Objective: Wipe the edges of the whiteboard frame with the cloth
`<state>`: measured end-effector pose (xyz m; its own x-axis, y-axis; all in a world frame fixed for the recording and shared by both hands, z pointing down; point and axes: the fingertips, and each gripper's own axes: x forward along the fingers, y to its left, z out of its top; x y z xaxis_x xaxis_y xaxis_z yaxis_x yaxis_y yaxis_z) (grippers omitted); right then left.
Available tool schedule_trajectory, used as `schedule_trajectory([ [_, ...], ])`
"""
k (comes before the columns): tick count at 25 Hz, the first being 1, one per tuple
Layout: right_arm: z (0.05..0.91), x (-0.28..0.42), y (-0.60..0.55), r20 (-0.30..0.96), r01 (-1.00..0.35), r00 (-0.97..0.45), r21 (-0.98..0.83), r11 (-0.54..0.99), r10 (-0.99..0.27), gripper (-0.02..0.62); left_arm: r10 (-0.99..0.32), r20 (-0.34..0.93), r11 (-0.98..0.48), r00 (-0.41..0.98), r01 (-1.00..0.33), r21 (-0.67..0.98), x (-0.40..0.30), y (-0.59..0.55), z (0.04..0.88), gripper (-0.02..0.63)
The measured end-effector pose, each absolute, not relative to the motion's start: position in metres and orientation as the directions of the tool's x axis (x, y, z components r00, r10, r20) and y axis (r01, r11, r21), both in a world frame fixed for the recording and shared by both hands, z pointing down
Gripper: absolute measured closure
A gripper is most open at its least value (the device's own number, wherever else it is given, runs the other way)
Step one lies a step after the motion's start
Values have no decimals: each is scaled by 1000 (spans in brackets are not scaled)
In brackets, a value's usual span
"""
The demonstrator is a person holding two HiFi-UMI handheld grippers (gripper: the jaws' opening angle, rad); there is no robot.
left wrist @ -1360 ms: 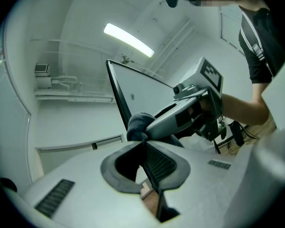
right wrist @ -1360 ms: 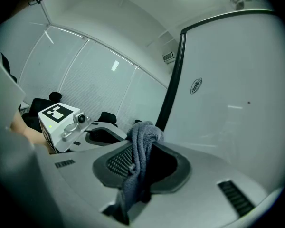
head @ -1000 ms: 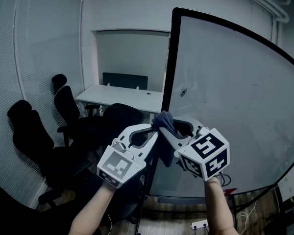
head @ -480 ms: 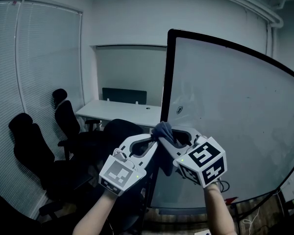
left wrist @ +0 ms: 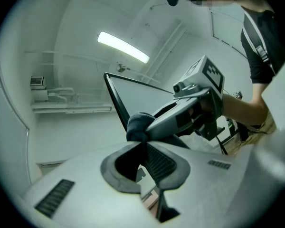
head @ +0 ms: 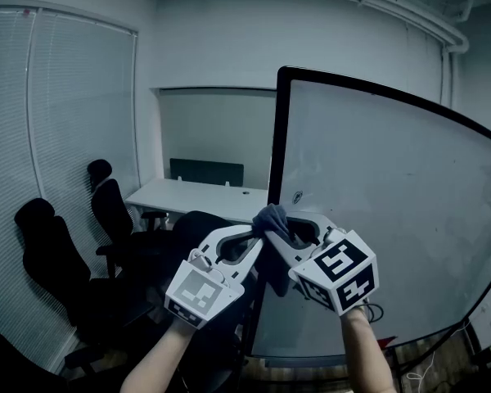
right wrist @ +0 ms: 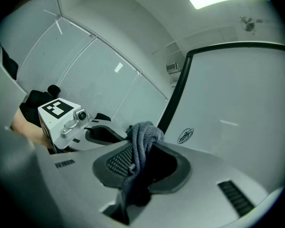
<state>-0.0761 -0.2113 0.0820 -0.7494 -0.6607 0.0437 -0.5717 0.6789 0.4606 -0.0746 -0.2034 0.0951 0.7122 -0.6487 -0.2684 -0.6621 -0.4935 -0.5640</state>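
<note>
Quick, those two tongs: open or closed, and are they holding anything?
Left tongs: closed, pinching the cloth at their tips.
Right tongs: closed on the same cloth, which hangs down between them.

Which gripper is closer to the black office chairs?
Left. The left gripper is on the black office chairs' side of the cloth; the right gripper is on the whiteboard side.
</note>
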Motion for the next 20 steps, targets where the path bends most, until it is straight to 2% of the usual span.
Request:
schedule_trajectory([
  [20, 44, -75, -213, 10, -565, -746, 521, 640, -666, 502, -651, -281, -470, 705, -665, -580, -75, -207, 62, 574],
])
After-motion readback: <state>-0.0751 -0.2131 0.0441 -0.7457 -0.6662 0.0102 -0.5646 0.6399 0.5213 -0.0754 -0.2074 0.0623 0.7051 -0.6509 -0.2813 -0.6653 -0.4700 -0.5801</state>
